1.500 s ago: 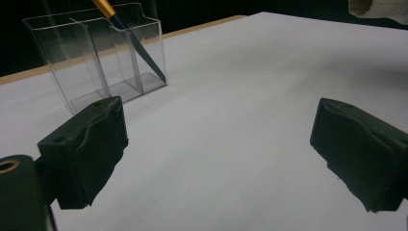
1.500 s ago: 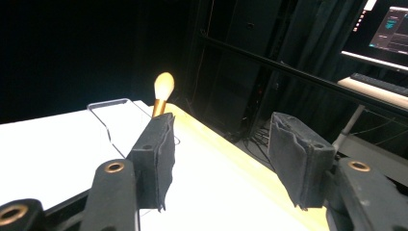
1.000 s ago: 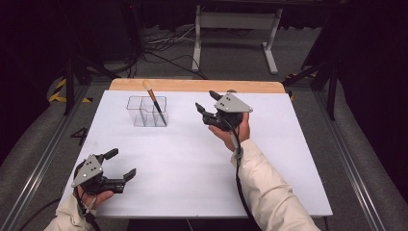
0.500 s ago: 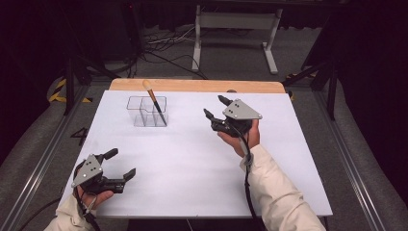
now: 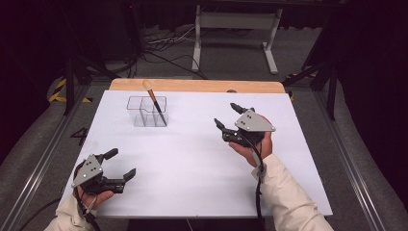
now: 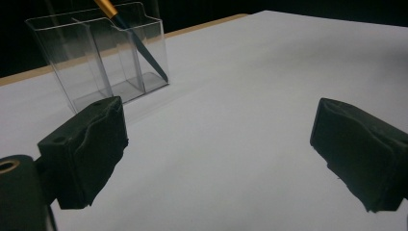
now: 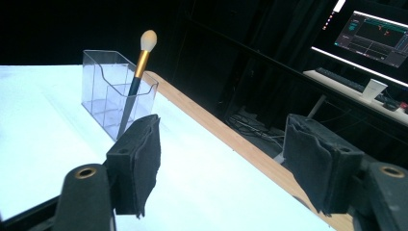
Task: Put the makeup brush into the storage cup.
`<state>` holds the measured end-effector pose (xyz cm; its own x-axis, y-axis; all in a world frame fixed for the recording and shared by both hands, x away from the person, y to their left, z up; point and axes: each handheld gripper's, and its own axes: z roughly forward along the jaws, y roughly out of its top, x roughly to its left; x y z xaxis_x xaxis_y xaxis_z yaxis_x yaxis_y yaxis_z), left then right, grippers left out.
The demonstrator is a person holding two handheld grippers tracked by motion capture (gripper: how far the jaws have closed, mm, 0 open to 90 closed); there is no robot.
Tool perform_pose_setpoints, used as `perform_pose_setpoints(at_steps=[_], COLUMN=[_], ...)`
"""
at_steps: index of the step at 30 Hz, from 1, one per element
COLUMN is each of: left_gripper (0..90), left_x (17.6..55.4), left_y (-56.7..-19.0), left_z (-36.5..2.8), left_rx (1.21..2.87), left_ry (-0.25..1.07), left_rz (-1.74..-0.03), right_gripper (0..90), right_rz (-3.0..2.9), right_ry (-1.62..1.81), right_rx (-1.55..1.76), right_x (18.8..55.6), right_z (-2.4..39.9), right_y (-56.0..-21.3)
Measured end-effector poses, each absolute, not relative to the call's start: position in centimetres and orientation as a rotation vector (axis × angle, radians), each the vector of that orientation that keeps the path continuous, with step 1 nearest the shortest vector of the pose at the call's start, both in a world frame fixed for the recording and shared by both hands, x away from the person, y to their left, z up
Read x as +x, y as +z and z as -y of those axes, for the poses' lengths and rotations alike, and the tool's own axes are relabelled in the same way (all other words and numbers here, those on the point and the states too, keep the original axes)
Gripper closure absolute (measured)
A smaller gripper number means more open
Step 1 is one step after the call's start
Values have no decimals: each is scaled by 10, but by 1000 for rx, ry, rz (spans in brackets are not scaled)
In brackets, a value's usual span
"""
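**Brush stands in clear holder, both grippers away from it**

A makeup brush stands tilted in a clear plastic holder near the far left part of the white table. Its pale bristle tip points up and leans toward the far edge, and its dark handle end rests at the holder's floor, in the rightmost compartment as far as the clear walls let one judge.

The right gripper is held above the table to the right of the holder, well apart from it. Its jaws have just been opening and stand apart with nothing between them. In the right gripper view, the brush and holder show beyond the left jaw, with the wooden table edge running past.

The left gripper sits near the front left corner of the table, jaws wide apart and holding nothing. It is well short of the holder, which lies farther back. In the left gripper view, the holder stands just above the left jaw, and the brush handle slants down inside it.
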<state>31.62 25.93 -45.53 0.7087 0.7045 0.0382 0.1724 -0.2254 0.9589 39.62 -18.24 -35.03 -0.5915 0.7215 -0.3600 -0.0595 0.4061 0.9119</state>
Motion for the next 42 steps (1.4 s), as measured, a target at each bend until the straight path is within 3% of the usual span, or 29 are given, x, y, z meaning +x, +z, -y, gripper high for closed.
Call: perform_pose_setpoints(at_steps=[10,27,42], left_gripper=[65,62,64], left_x=[317,318,320], left_y=[-455,-456,-456], left_z=[-260,-256,-254], left_rx=[1763,1764,1780], left_ry=[576,584,587], left_rz=[-700,-695,-687], right_gripper=[207,130,140], right_rz=[-1889,-1894,-1913], right_ry=[1281,1184,1137], right_rx=[564,585,652], right_x=[380,351,332], right_z=[208,246,282], right_y=[-362,-388,-417])
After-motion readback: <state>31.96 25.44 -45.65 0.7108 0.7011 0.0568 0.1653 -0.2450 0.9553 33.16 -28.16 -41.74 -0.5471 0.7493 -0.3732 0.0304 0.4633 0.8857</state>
